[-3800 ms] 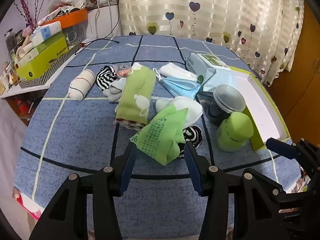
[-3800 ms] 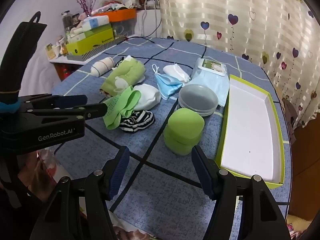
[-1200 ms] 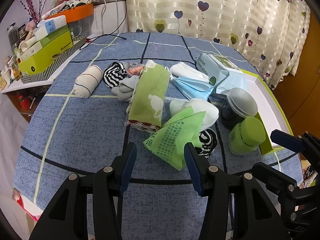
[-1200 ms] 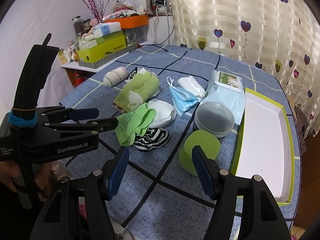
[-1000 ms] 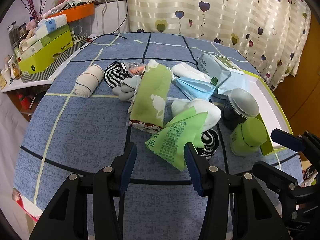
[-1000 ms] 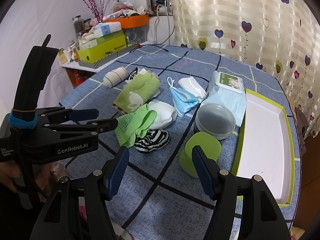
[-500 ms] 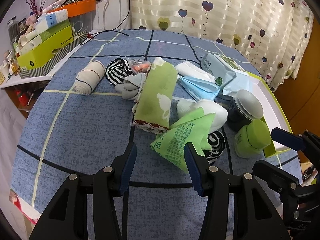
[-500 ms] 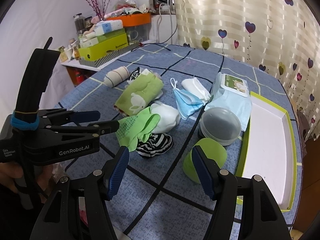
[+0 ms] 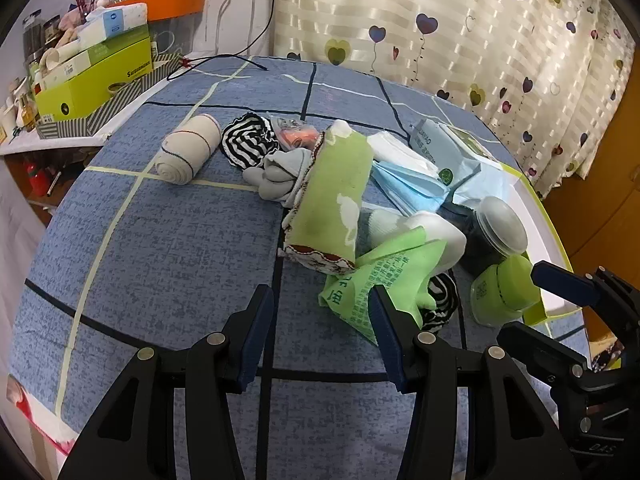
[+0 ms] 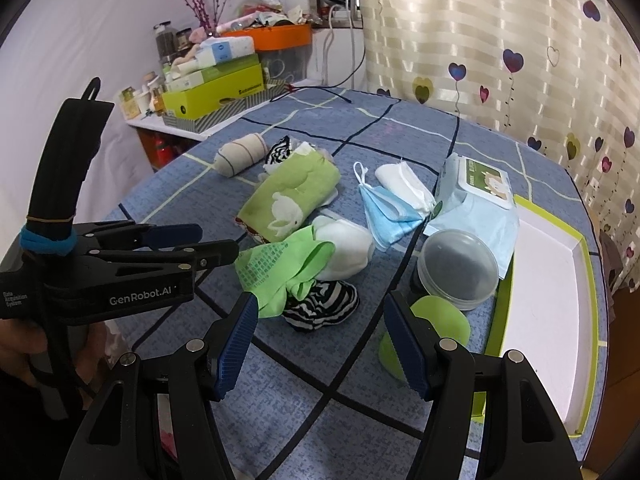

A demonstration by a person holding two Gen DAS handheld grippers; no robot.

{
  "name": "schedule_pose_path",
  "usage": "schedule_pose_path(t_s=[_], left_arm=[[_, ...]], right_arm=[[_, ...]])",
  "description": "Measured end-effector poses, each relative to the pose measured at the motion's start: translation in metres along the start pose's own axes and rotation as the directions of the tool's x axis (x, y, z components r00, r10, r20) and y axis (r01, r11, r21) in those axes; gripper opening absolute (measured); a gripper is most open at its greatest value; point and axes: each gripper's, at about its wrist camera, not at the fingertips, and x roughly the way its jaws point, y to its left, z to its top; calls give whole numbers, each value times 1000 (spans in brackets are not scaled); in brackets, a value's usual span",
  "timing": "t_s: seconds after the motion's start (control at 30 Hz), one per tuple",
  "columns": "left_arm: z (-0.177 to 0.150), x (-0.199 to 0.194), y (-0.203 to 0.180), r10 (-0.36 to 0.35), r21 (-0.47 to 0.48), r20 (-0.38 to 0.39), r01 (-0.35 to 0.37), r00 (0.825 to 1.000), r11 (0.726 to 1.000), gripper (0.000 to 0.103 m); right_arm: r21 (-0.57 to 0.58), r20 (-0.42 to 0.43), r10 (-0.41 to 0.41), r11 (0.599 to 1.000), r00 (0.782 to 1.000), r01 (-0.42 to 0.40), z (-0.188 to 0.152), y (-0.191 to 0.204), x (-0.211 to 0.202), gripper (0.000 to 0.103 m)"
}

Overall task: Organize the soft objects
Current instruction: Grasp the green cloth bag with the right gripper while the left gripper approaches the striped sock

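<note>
The left gripper (image 9: 322, 322) and right gripper (image 10: 320, 332) both hovered w/ fingers spread apart, grasping nothing. The soft things lay in a loose pile at the table's (image 9: 160, 248) middle: green printed bag (image 10: 280, 266) on a striped sock (image 10: 324, 306), rolled green towel (image 10: 292, 196) behind, blue mask (image 10: 390, 210) near the white tray (image 10: 540, 280).

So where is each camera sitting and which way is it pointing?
Left wrist: rides the left gripper, low over the table's near edge, facing the pile and the curtain; its open fingers and the right gripper's tip show.
Right wrist: rides the right gripper, further right, facing the shelf corner; its open fingers, the left gripper and a hand show.
Shared: green towel, green bag, tray.
</note>
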Motion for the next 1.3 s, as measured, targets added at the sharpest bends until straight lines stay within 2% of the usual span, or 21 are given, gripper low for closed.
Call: schedule_pose_path(t_s=[0.47,0.63,0.93,0.97,1.03,1.1,1.2,1.3], left_arm=[[1,-3,21,-10,-16,28,11,1000,1000,51],[1,-3,36,-38,-58,32,40,999,998,51],[4,-2,54,-80,-96,51,85,995,992,51],[5,-2,55,-81,-99,52,85,995,991,51],[6,-1,58,-78,-107,51,83,996,991,51],[6,1,60,-71,-111,48,76,996,991,51],[7,5,62,-72,-113,40,76,997,991,51],[7,8,61,-78,-111,36,82,996,990,51]], right_arm=[[-26,-18,15,1000,1000,-15,12,14,20,66],[-21,-54,50,998,997,-51,16,20,44,66],[-21,-111,56,998,992,-59,24,30,87,65],[-24,-113,51,998,992,-54,25,30,89,63],[-36,-116,40,998,992,-45,26,33,93,46],[-39,-117,32,999,993,-37,27,33,95,24],[-36,-110,43,998,993,-47,27,33,95,15],[-33,-85,56,998,995,-59,27,32,86,13]])
